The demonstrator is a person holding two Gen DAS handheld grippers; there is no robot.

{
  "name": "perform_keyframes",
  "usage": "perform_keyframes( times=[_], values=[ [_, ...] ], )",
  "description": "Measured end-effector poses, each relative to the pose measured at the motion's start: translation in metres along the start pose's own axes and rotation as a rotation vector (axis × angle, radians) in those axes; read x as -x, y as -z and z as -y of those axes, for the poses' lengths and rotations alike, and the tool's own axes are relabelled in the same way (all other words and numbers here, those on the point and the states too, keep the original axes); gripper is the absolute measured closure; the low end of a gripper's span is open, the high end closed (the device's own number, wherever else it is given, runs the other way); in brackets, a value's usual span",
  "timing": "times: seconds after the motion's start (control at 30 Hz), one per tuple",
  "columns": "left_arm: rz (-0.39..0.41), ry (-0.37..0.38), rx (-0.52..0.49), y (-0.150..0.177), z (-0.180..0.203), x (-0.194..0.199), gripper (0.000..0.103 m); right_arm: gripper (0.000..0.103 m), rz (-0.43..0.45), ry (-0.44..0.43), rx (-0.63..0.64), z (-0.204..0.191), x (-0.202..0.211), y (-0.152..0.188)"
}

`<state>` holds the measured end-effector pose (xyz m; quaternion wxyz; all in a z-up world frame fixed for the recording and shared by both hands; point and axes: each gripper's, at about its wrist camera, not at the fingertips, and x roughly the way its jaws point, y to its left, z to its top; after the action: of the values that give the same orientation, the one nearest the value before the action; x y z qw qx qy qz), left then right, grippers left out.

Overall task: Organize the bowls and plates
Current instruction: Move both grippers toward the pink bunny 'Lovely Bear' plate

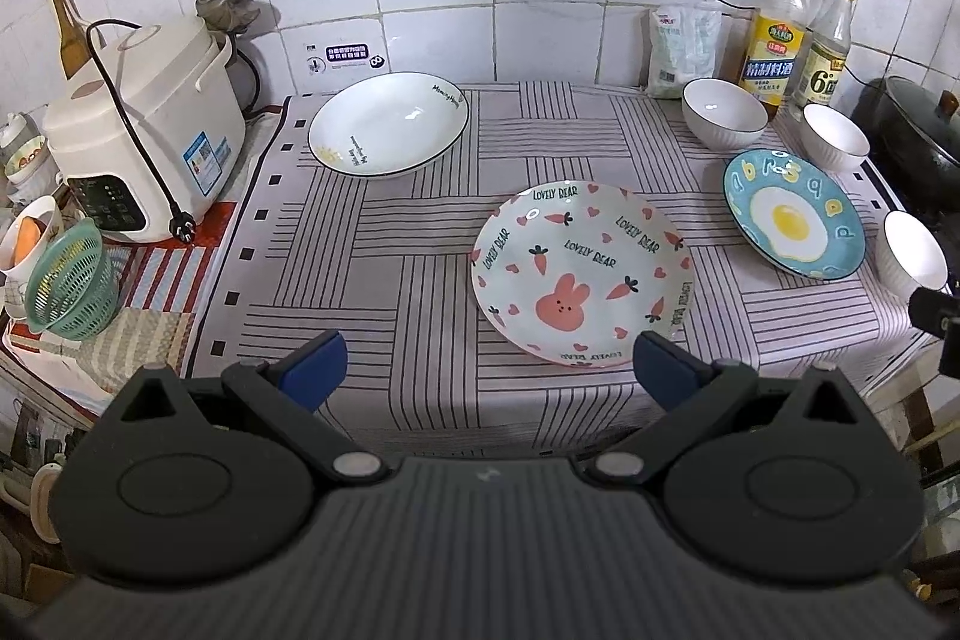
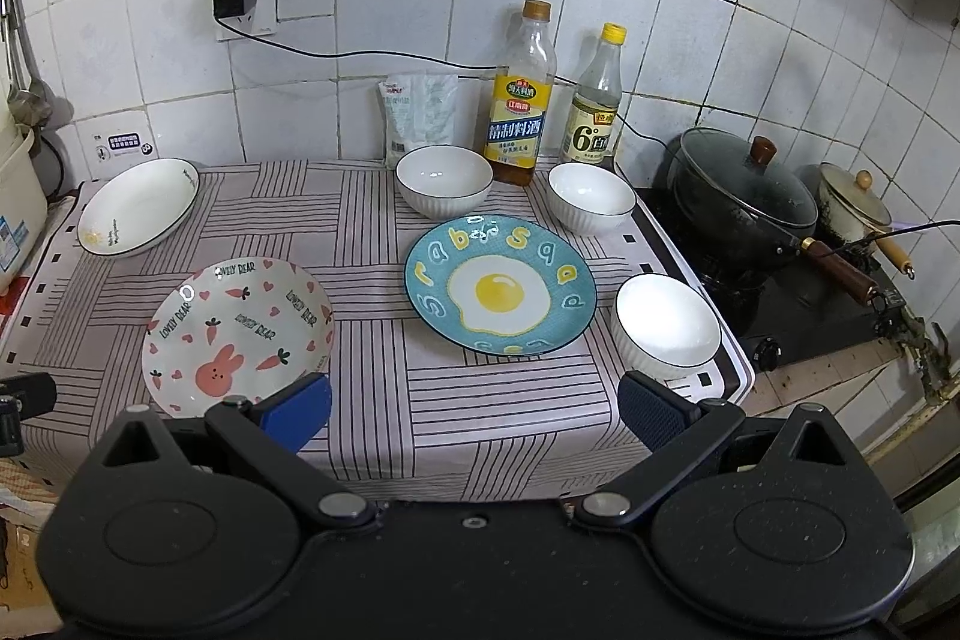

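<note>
Three plates lie apart on the striped cloth: a white plate at the back left, a pink rabbit plate in the middle front, and a blue fried-egg plate to the right. Three white ribbed bowls stand around the blue plate: one behind it, one at the back right, one at the front right. My left gripper hovers open at the front edge, empty, just left of the rabbit plate. My right gripper is open and empty before the blue plate.
A rice cooker and a green strainer stand left of the cloth. Two bottles and a bag line the tiled wall. A black lidded pot and a small cream pot sit on the stove at right.
</note>
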<state>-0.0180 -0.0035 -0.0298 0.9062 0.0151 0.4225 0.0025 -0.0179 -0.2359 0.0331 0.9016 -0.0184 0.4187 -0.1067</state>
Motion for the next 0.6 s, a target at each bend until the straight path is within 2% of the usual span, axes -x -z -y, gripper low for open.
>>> perform_keyframes(
  times=[0.33,0.6],
  values=[
    [-0.023,0.016,0.001,0.000,-0.002,-0.008,0.000,0.000,0.019,-0.016,-0.002,-0.001,-0.001,0.003],
    [-0.006,0.066,0.042,-0.009,-0.014,-0.019,0.000,0.000,0.100,-0.134,0.058,-0.023,-0.012,0.015]
  ],
)
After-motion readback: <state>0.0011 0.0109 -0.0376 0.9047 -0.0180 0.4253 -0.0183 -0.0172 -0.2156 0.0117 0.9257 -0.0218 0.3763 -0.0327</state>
